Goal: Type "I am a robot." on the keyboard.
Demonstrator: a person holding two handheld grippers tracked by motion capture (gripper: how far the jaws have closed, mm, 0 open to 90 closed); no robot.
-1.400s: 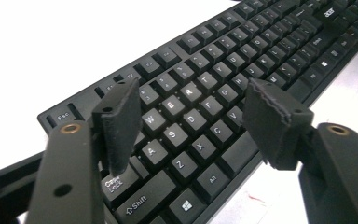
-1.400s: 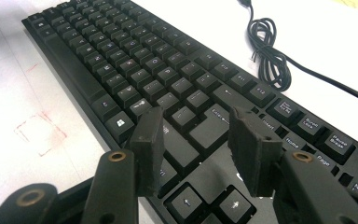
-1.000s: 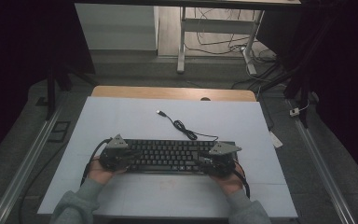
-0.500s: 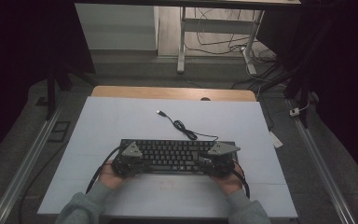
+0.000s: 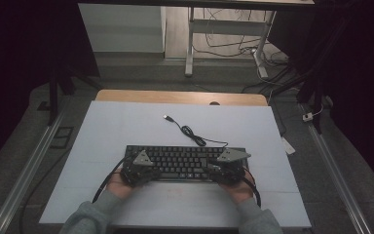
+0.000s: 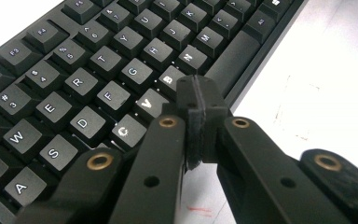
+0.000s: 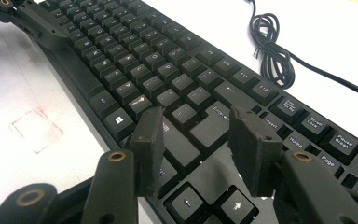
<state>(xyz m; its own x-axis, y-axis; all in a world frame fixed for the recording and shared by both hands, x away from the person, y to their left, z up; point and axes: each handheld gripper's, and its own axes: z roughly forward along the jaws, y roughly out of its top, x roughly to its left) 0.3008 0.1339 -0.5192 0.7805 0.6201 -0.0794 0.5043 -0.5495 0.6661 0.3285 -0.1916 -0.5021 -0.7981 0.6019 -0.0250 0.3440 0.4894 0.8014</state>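
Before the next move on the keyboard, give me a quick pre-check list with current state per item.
1. Left gripper jaws shut, nothing between them: ok.
2. Left tip placed above the bottom letter row, near the B key: ok; contact with a key: cannot tell.
3. Right gripper jaws open, nothing between them: ok.
4. Right jaws over the Enter and Shift area of the keyboard; touching keys: cannot tell.
5. Keyboard lying flat on the white table: ok.
6. Keyboard cable coiled behind the keyboard, away from both grippers: ok.
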